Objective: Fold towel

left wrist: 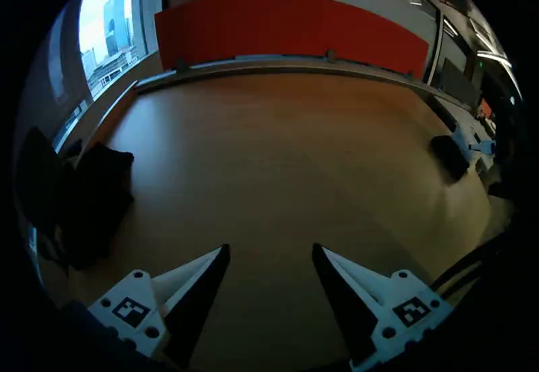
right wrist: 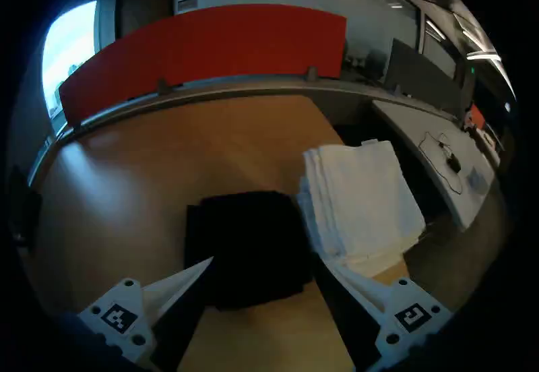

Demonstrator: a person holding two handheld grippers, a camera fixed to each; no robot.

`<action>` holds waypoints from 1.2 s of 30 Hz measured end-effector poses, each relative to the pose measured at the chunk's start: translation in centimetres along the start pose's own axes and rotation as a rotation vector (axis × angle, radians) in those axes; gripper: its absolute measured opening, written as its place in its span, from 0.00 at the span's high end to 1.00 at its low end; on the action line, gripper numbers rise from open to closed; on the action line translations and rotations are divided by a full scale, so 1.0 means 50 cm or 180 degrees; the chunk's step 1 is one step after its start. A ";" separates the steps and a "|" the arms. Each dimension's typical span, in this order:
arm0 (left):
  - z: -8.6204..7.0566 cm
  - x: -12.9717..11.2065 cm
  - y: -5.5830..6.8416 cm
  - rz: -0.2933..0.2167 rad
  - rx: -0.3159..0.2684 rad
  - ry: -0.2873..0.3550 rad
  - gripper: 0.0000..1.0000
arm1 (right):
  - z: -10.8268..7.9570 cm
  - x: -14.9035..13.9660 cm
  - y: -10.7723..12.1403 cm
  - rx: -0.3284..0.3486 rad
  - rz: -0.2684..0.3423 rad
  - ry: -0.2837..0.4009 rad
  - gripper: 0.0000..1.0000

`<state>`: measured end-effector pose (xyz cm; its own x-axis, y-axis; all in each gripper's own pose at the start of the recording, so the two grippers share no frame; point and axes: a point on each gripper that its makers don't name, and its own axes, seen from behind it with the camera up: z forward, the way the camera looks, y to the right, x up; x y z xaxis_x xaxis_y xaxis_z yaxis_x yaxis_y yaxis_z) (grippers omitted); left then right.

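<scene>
Progress: black cloth towel (right wrist: 250, 234) lies folded flat on wooden bench (right wrist: 128, 183), just ahead of spread, empty right gripper (right wrist: 263, 259); white folded towel stack (right wrist: 360, 200) just right of it. Fold looks done. Left gripper (left wrist: 270, 246) likewise spread, empty.

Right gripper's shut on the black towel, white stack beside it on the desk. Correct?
No: the right gripper is open, holding nothing. The black towel does lie beside the white stack on the desk; the right gripper view shows it.
</scene>
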<state>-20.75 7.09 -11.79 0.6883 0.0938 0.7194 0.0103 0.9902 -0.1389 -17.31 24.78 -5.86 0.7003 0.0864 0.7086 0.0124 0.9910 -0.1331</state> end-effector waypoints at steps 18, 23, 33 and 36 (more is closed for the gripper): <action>0.004 0.082 -0.031 -0.0231 0.0093 0.0398 0.10 | -0.085 0.160 -0.060 -0.0001 0.0205 0.1058 0.00; 0.005 0.117 -0.040 -0.0242 0.0124 0.0574 0.10 | -0.104 0.182 -0.076 0.0003 0.0191 0.1234 0.00; -0.016 0.235 -0.062 -0.0201 0.0207 0.1189 0.10 | -0.148 0.240 -0.100 -0.0012 0.0127 0.1544 0.00; -0.028 0.273 -0.073 -0.0220 0.0255 0.1393 0.10 | -0.164 0.264 -0.104 -0.0031 0.0122 0.1663 0.00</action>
<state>-10.37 4.62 -2.41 0.9301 -0.0082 0.3672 0.0227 0.9991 -0.0353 -2.30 19.93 -1.50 0.9630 0.0578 0.2631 -0.0154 0.9869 -0.1603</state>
